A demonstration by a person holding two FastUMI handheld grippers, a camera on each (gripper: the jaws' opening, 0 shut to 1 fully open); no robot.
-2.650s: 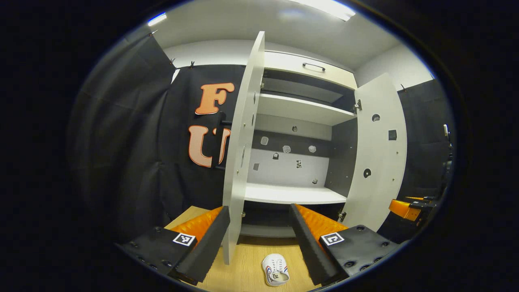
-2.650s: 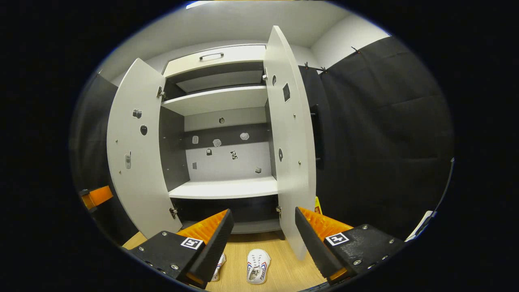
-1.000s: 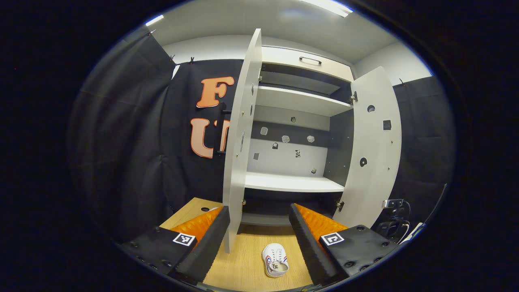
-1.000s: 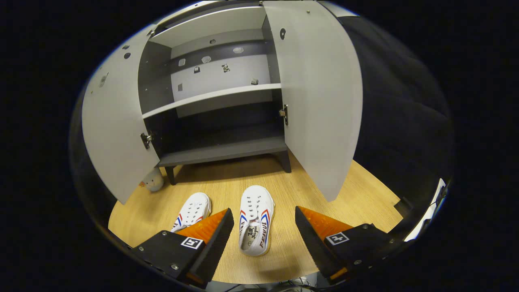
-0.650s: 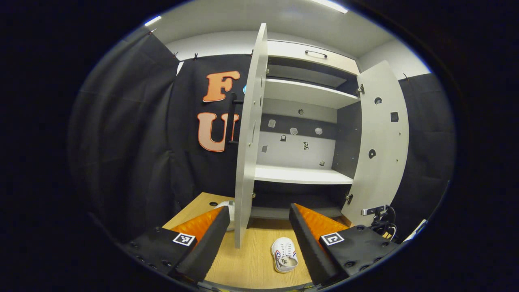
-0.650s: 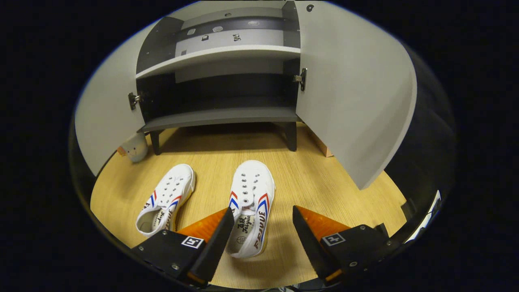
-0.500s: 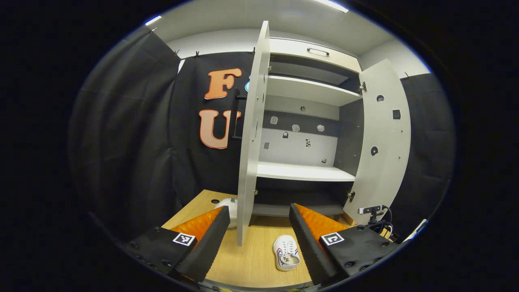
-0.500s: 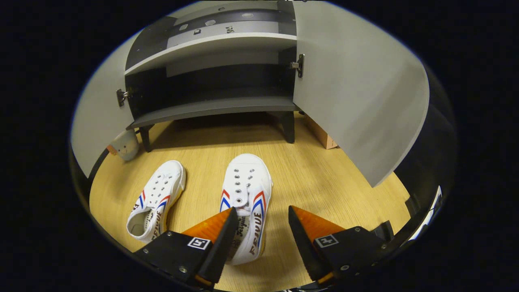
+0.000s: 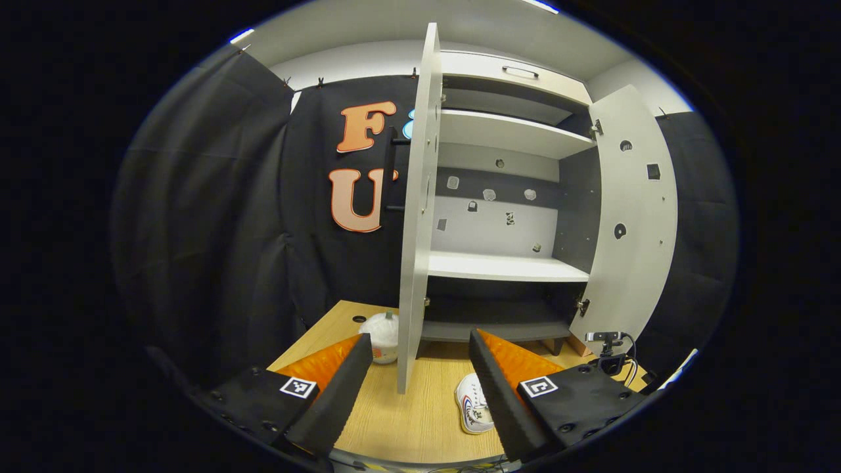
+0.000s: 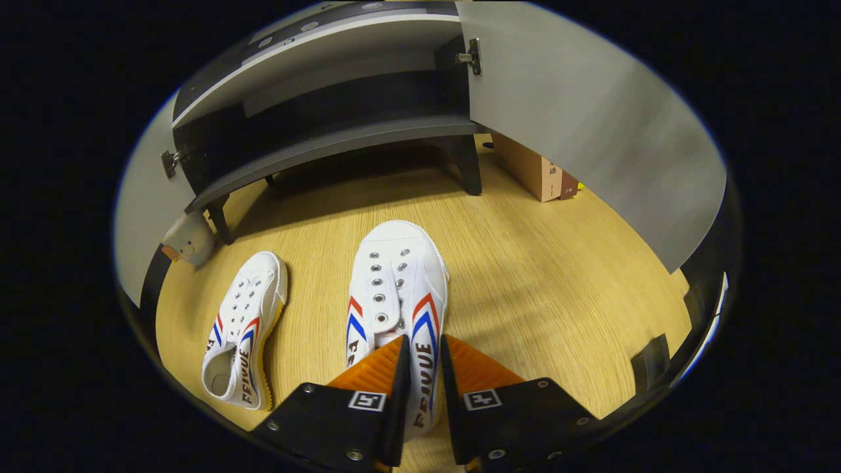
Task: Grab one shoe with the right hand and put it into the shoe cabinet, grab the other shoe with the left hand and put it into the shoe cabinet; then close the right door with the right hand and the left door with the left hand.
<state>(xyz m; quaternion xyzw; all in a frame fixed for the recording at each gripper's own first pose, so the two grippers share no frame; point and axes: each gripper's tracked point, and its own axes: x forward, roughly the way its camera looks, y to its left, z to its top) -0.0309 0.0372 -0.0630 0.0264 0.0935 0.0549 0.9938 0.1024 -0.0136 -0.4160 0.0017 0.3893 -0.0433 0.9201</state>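
Observation:
Two white shoes with red and blue stripes lie on the wooden floor in front of the open shoe cabinet. My right gripper is shut on the right side wall of the nearer shoe, near its heel. The other shoe lies to its left, apart from it. In the left gripper view my left gripper hangs open and holds nothing, above the floor and facing the cabinet. One white shoe lies low beside its right finger, partly hidden.
Both cabinet doors stand open: the left door edge-on, the right door swung wide. A small white plush toy sits by the cabinet's left leg. A cardboard box stands behind the right door.
My right gripper has dropped down to the nearer shoe and its fingers have shut on the shoe's side wall. The left gripper stays open and has drifted slightly.

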